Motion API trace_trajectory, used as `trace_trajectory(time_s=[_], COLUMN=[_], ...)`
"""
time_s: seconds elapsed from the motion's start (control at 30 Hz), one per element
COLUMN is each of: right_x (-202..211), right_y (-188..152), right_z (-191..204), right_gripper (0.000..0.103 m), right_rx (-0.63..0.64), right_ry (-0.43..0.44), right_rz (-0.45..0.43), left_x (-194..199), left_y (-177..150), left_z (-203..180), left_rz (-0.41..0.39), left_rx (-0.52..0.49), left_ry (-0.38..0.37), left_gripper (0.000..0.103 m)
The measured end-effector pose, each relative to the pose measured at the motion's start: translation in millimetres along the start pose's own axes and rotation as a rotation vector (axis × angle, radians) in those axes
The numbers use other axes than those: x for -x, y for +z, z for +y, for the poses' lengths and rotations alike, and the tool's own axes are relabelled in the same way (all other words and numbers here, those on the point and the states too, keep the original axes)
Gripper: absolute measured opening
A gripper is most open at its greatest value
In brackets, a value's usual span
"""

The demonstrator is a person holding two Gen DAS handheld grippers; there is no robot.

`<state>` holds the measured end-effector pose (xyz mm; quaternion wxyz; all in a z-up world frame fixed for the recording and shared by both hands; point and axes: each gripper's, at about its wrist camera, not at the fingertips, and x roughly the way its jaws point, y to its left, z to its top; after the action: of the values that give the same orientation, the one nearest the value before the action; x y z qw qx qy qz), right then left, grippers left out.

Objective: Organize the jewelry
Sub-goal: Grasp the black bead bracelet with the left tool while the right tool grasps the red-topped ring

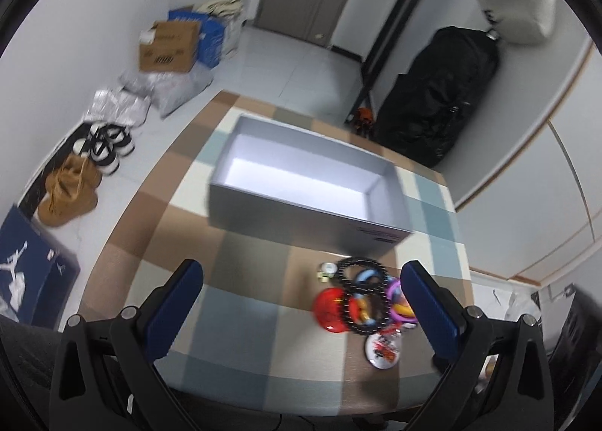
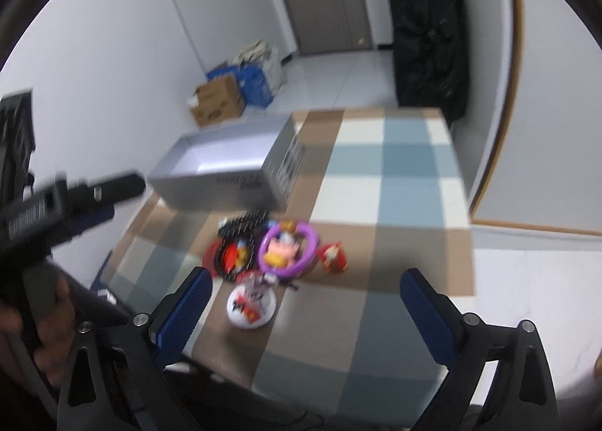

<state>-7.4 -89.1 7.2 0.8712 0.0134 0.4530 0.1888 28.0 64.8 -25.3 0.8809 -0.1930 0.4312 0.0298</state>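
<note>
Both grippers, left gripper (image 1: 301,291) and right gripper (image 2: 304,299), hung wide open, empty, above the jewelry pile (image 1: 363,297) near the grey box (image 1: 301,182).

A: so where's everything sitting?

B: the open box (image 1: 306,182) is sitting toward the far side of the table (image 1: 240,322), and the jewelry pile (image 1: 363,299) is lying right in front of it, nearer the camera.

A: and the round badge (image 2: 251,306)?

B: it's lying at the pile's near edge, closest of all. A small charm (image 2: 333,257) is sitting just right of the pile.
</note>
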Motion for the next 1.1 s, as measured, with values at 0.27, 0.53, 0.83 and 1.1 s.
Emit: trace_trajectory(time_s=[0.27, 0.53, 0.83, 1.1], right_x=[-27.7, -36.5, -45.3, -48.0], right_y=[-10.6, -2.9, -1.5, -2.6], right_z=[22.6, 23.6, 25.9, 23.5], right_gripper=[0.086, 0.064, 0.031, 0.016], right_rx=[0.066, 0.040, 0.048, 0.032], right_ry=[0.030, 0.044, 0.026, 0.048], right_rz=[0.113, 0.117, 0.138, 0.153], left_x=[-8.7, -15.2, -16.6, -21.1], left_y=[1.0, 0.2, 0.1, -0.8], left_z=[12.4, 14.4, 18.5, 17.3], left_rz=[0.066, 0.112, 0.130, 0.134], left_rx=[0.032, 0.025, 0.028, 0.022], left_ry=[0.009, 0.006, 0.007, 0.026], left_gripper=[0.102, 0.102, 0.102, 0.102])
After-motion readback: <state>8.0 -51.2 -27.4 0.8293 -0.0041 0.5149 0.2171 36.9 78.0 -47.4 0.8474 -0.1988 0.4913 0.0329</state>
